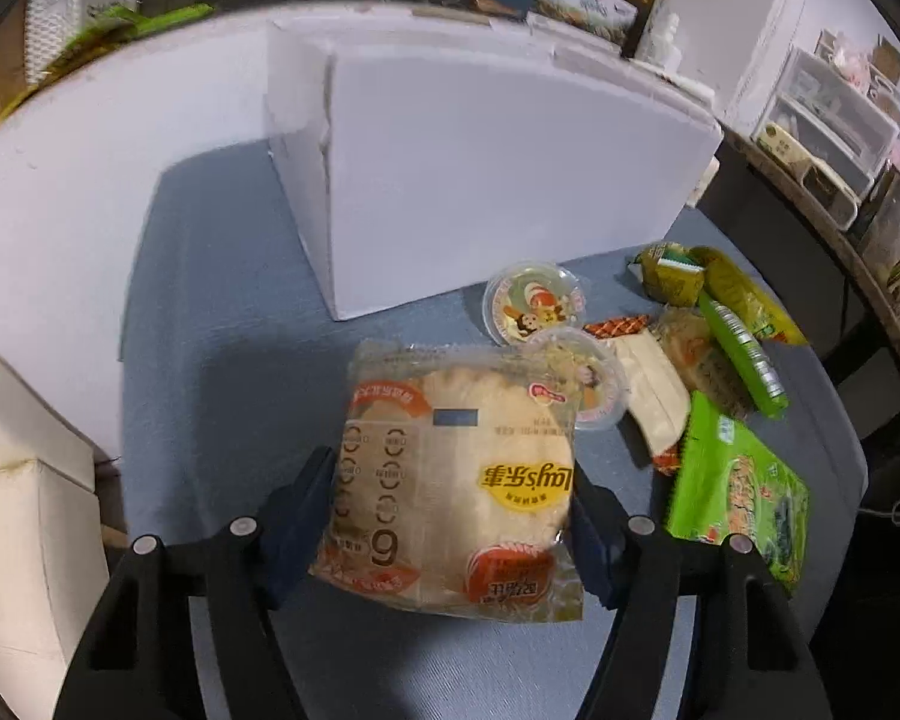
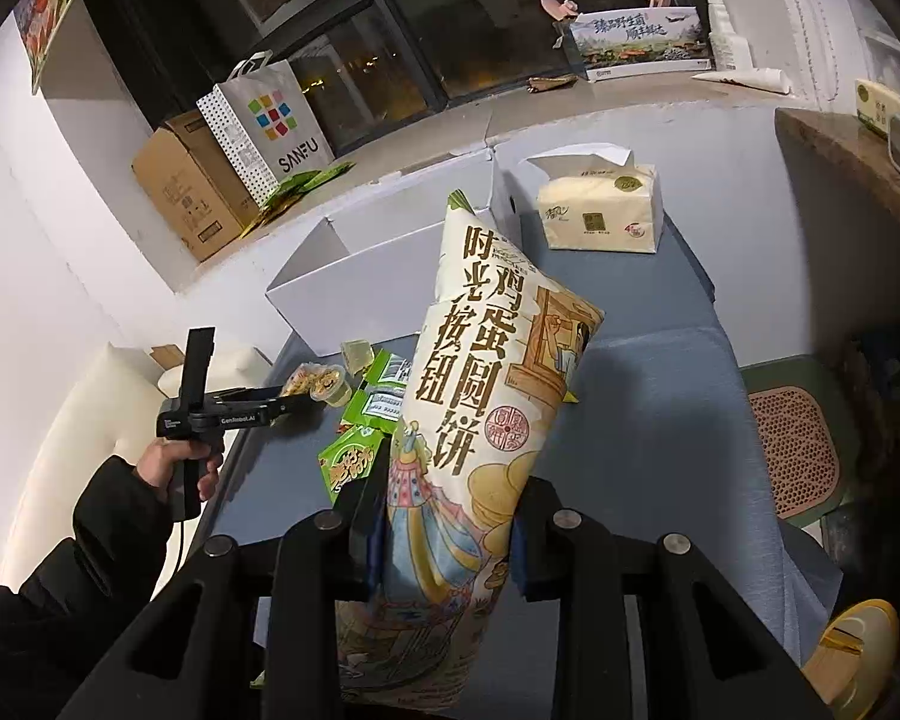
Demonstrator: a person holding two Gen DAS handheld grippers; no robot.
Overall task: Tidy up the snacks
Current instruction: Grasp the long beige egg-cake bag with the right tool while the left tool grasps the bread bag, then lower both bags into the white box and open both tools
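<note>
My left gripper [image 1: 453, 516] is shut on a clear Lay's bread packet [image 1: 459, 480], held above the grey-blue surface [image 1: 222, 312] in front of the white open box [image 1: 492, 180]. My right gripper [image 2: 447, 534] is shut on a tall cream egg-biscuit bag [image 2: 492, 372], held upright above the same surface. The left gripper also shows in the right wrist view [image 2: 288, 399], low beside the snack pile. Loose snacks lie to the right in the left wrist view: two jelly cups [image 1: 534, 300], green packets [image 1: 738, 498], a yellow-green bar [image 1: 744, 294].
A tissue pack [image 2: 600, 210] stands on the far end of the surface beside the white box [image 2: 378, 276]. A cardboard box [image 2: 186, 192] and a paper bag [image 2: 264, 126] sit on the ledge. Drawers [image 1: 828, 120] stand at the right.
</note>
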